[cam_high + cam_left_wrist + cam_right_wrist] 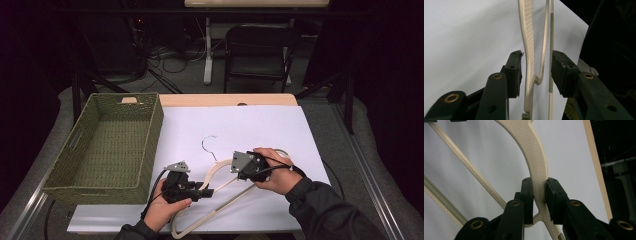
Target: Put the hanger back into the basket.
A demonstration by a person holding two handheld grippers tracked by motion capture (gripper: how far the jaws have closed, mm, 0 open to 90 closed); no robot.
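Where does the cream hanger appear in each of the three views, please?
High view: hanger lies low centre on the white sheet, between both hands.
Left gripper view: centre, arm and bar between open tongs.
Right gripper view: centre, curved arm clamped.
Shared landmark: white sheet.

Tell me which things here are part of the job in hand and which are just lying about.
In the job:
cream hanger
right gripper, shut on the hanger
left gripper, jaws either side of the hanger, not yet pressing

Lying about:
green woven basket
folding chair
cables on the floor
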